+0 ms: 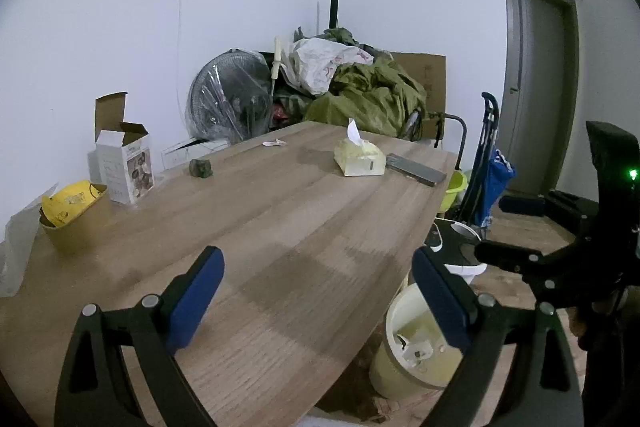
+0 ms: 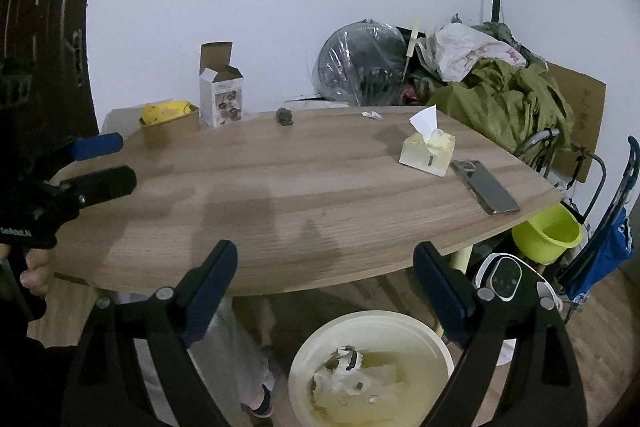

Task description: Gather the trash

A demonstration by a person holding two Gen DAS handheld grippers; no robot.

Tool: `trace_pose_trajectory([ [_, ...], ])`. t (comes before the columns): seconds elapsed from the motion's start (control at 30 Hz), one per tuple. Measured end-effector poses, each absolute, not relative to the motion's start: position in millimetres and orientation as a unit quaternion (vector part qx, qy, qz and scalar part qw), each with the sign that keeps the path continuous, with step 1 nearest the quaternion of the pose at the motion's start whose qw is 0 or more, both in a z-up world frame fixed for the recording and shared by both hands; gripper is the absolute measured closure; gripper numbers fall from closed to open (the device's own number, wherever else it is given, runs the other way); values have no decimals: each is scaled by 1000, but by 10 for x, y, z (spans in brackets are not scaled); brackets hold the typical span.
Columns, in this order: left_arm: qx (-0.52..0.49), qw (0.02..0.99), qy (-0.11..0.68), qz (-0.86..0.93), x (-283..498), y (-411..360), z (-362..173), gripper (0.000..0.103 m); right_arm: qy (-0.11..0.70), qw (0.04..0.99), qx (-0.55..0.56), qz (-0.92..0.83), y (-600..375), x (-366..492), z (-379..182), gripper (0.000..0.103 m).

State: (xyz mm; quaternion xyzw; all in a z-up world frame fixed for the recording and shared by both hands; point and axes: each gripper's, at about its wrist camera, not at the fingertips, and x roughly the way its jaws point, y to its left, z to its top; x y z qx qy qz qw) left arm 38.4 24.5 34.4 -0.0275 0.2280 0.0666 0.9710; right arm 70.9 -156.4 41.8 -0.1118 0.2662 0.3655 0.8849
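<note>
A cream trash bin point(image 2: 404, 331) stands on the floor by the table's near edge, with crumpled wrappers point(image 2: 340, 375) inside; it also shows in the left wrist view point(image 1: 404, 311). On the wooden table point(image 1: 280, 227) lie a small dark green lump point(image 1: 201, 169), a tiny white-pink wrapper point(image 1: 274, 143), and a paper bowl holding yellow packaging point(image 1: 70, 215). My left gripper point(image 1: 316, 295) is open and empty over the table's near part. My right gripper point(image 2: 326, 287) is open and empty above the bin. The lump point(image 2: 284, 116) and wrapper point(image 2: 371, 115) sit at the far side.
An open white carton point(image 1: 124, 163), a tissue pack point(image 1: 358, 157) and a phone point(image 1: 416, 169) are on the table. A green basin point(image 2: 546, 233), a white appliance point(image 2: 506, 275) and a blue trolley point(image 2: 604, 247) stand right of it. A fan and heaped clothes point(image 1: 360, 95) fill the corner.
</note>
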Motion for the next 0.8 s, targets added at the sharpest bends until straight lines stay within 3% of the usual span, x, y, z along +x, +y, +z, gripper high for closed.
trace_pose_trajectory([
  [0.8,-33,972,220,72,367,210,294,8,274,881,-117,367,-1514,741,376,14],
])
